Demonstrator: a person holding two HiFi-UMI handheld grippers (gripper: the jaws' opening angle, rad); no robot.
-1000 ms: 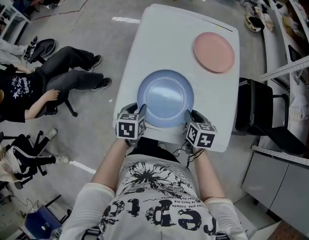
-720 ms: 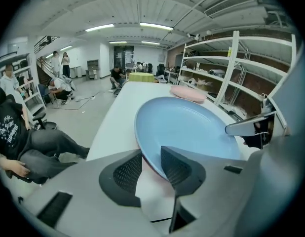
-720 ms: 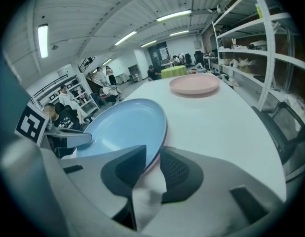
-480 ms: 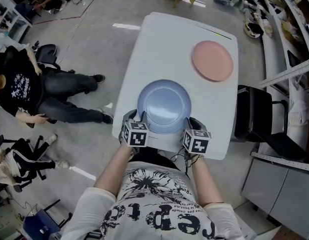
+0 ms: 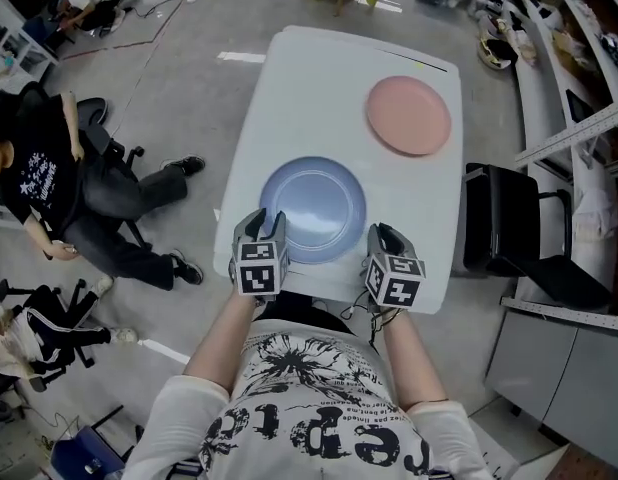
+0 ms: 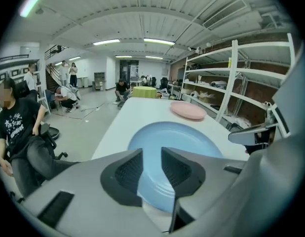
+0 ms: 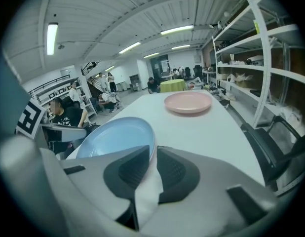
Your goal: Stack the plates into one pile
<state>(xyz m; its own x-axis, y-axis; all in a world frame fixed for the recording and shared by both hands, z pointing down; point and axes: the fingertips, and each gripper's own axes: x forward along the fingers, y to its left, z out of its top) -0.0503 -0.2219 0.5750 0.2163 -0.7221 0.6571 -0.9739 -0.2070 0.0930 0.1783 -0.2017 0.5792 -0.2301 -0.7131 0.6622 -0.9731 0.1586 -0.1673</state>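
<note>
**A:** How are the tongs seen to stand?

**B:** The left gripper (image 6: 151,152) is held with its jaws apart, and they have just been opening. The blue plate (image 6: 172,135) is seen through the gap, unpressed. The jaws of the right gripper (image 7: 152,151) have just been closing to a narrow slot, and only the white table (image 5: 289,98) is seen through it.

**A:** What is hidden?

**B:** In the head view the jaw tips are covered by the marker cubes (image 5: 257,266), so contact with the rim cannot be judged there. In the right gripper view the plate's near rim is cut off behind one jaw.

**A:** What is found around them?

**B:** The blue plate lies on the table's near half, with the grippers at its 7 and 4 o'clock. The pink plate (image 5: 409,115) is set at 1 o'clock, well apart, near the far right corner. A black chair (image 5: 504,223) stands at 3 o'clock, off the table. A seated person (image 5: 34,183) is at 9 o'clock.

**A:** What has changed since a second ago?

**B:** Both plates are found where they were. The seated person has shifted.
</note>
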